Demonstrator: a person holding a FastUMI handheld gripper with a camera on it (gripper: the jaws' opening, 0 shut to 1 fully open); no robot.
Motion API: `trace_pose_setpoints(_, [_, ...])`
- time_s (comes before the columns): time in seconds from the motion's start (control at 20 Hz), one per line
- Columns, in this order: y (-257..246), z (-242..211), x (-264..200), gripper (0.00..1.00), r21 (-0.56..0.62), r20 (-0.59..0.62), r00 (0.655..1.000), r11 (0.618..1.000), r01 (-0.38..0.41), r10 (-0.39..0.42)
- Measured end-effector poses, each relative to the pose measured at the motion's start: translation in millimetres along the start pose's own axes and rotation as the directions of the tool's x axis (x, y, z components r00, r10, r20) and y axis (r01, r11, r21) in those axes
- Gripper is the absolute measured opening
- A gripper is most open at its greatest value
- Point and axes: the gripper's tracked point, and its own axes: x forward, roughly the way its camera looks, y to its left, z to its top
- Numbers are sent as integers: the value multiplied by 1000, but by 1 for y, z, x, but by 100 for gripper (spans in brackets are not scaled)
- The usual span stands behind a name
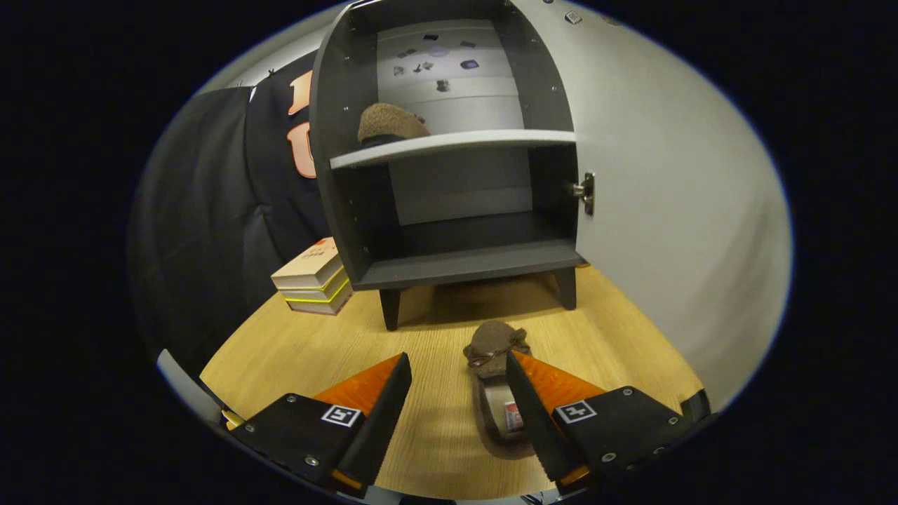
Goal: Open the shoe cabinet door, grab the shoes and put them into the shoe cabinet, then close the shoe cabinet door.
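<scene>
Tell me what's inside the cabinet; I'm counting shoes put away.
One brown shoe sits on the upper shelf of the open cabinet; the shelf edge hides its sole. The lower compartment holds nothing. The gripper is open.

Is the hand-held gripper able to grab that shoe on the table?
Probably yes. The hand-held gripper is open, the shoe lies beside its right finger, with bare table around it.

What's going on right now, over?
Tool open, nothing held. One shoe on cabinet's upper shelf; second shoe on table between the fingers, against the right one. Cabinet door open. Path to cabinet clear.
</scene>
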Motion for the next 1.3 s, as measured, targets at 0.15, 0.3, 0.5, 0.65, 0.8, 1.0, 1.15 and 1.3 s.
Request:
trace_pose_setpoints(0.15, [0, -23, 27, 81, 3, -51, 999, 1000, -5, 5])
trace_pose_setpoints(0.3, [-2, -35, 45, 71, 6, -89, 996, 1000, -12, 12])
trace_pose_setpoints(0.5, [-2, -41, 53, 64, -1, -105, 994, 1000, -11, 11])
trace_pose_setpoints(0.65, [-3, -54, 54, 62, -32, -135, 991, 999, -17, 13])
trace_pose_setpoints(0.8, [-4, -64, 58, 62, -54, -140, 990, 998, -11, 3])
trace_pose_setpoints(1.0, [-3, -68, 78, 60, -55, -136, 991, 998, 6, -14])
trace_pose_setpoints(1.15, [-7, -70, 92, 44, -54, -137, 990, 998, 31, -38])
trace_pose_setpoints(1.3, [-16, -62, 102, 30, -28, -116, 991, 997, 69, -72])
